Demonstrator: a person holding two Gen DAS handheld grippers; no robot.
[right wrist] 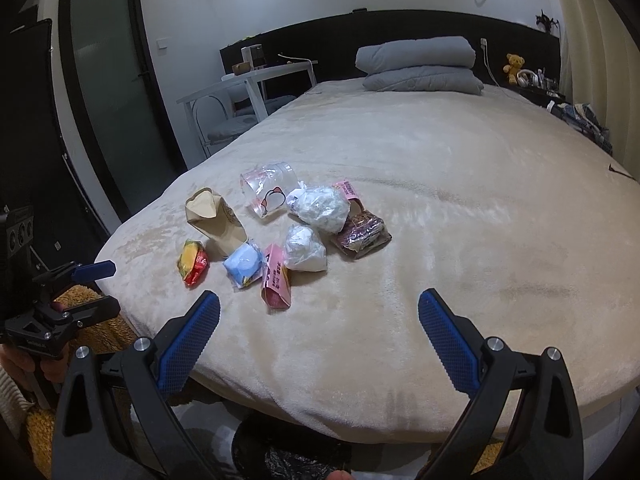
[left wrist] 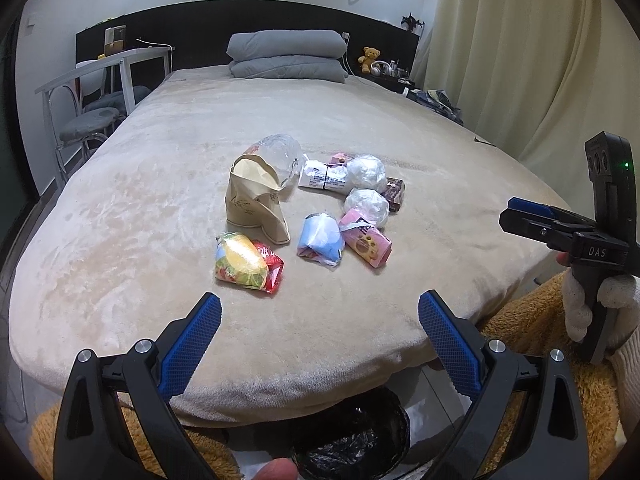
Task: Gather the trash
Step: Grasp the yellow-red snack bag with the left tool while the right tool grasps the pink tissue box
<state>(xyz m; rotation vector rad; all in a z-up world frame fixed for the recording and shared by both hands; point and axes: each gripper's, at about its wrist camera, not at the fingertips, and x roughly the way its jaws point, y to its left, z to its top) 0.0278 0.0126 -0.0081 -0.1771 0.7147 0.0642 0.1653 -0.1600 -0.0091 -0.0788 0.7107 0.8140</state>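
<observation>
Both claws are being held wide apart and empty over the near edge of the beige bed: the left gripper and the right gripper. Trash is being left clustered mid-bed, including a crumpled paper bag, a colourful snack wrapper nearest left, and a pink packet. A black-lined bin is being kept below the bed's near edge.

Right tool spread wide, trash pile on beige bed
</observation>
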